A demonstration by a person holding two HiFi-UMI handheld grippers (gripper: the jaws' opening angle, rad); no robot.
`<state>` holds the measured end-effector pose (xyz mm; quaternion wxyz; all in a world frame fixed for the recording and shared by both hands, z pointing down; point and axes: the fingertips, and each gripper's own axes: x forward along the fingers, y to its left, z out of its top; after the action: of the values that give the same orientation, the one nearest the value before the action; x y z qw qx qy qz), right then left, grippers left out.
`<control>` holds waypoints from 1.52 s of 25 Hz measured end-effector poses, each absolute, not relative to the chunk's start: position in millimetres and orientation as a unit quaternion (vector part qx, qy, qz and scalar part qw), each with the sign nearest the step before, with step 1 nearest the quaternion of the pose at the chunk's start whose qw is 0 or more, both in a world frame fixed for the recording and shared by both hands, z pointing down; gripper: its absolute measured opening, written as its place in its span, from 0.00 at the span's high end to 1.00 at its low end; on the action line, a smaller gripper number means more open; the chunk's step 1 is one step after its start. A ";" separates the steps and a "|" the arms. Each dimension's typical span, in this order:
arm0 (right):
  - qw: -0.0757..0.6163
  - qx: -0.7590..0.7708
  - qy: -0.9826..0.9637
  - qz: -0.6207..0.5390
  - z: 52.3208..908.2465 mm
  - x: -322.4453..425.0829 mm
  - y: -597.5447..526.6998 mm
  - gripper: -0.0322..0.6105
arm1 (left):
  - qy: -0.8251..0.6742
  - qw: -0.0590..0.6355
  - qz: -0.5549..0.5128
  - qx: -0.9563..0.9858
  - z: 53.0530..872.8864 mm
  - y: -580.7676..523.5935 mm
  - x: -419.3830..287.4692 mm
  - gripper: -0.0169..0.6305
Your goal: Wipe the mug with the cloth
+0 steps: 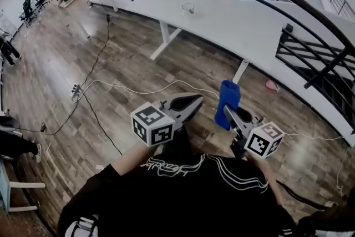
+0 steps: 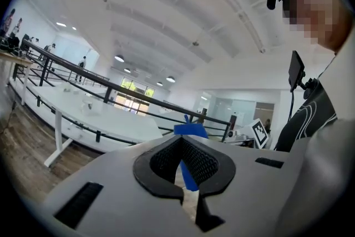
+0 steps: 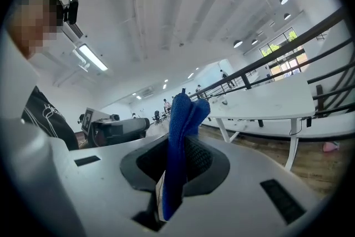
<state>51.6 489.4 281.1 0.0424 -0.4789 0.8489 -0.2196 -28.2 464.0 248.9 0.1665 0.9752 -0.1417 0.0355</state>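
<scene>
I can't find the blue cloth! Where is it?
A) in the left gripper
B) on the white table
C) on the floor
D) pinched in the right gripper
D: the blue cloth sticks up, squeezed between the shut jaws of the right gripper.

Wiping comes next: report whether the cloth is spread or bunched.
Bunched. The cloth stands up as a narrow folded wad, pinched in the shut right gripper, not spread out.

Cloth [image 1: 229, 94] in right gripper [image 1: 227, 111], left gripper [image 1: 198, 100] beside it; mug [image 1: 188, 8] on table [image 1: 238, 22] ahead.
</scene>
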 end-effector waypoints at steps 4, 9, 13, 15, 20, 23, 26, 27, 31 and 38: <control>0.036 -0.496 0.831 -0.250 305.5 55.9 405.1 0.88 | -0.138 0.187 0.035 0.972 265.4 369.2 -29.9 0.96; 0.035 -0.498 0.825 -0.266 310.8 41.3 259.7 0.88 | -0.153 0.187 0.052 0.969 275.7 217.3 -42.6 0.96; 0.045 -0.502 0.816 -0.283 315.1 36.8 137.5 0.88 | -0.169 0.204 0.061 0.962 283.5 96.4 -57.2 0.96; 0.049 -0.508 0.809 -0.293 318.4 38.1 85.7 0.88 | -0.167 0.209 0.064 0.961 284.4 49.5 -60.9 0.96; 0.070 -0.530 0.784 -0.314 332.0 44.7 11.0 0.88 | -0.164 0.209 0.081 0.961 299.4 -24.3 -68.1 0.96; 0.082 -0.540 0.775 -0.318 339.9 54.9 -13.3 0.88 | -0.160 0.205 0.091 0.961 309.4 -51.5 -58.7 0.96; 0.102 -0.551 0.760 -0.330 354.6 68.9 -30.5 0.88 | -0.158 0.196 0.102 0.962 324.2 -69.6 -46.6 0.96; 0.109 -0.555 0.754 -0.335 359.0 73.2 -35.3 0.88 | -0.160 0.195 0.106 0.962 329.2 -75.5 -43.2 0.96; 0.114 -0.562 0.740 -0.352 376.6 84.8 -50.5 0.88 | -0.163 0.203 0.115 0.959 347.8 -97.8 -29.9 0.96; 0.127 -0.564 0.722 -0.381 404.0 97.4 -78.4 0.88 | -0.161 0.216 0.139 0.953 379.6 -123.0 -14.3 0.96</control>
<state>97.4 -78.4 404.0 0.1265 -0.5637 0.7216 -0.3815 -14.3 -123.0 379.6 0.2156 0.9531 -0.1606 0.1392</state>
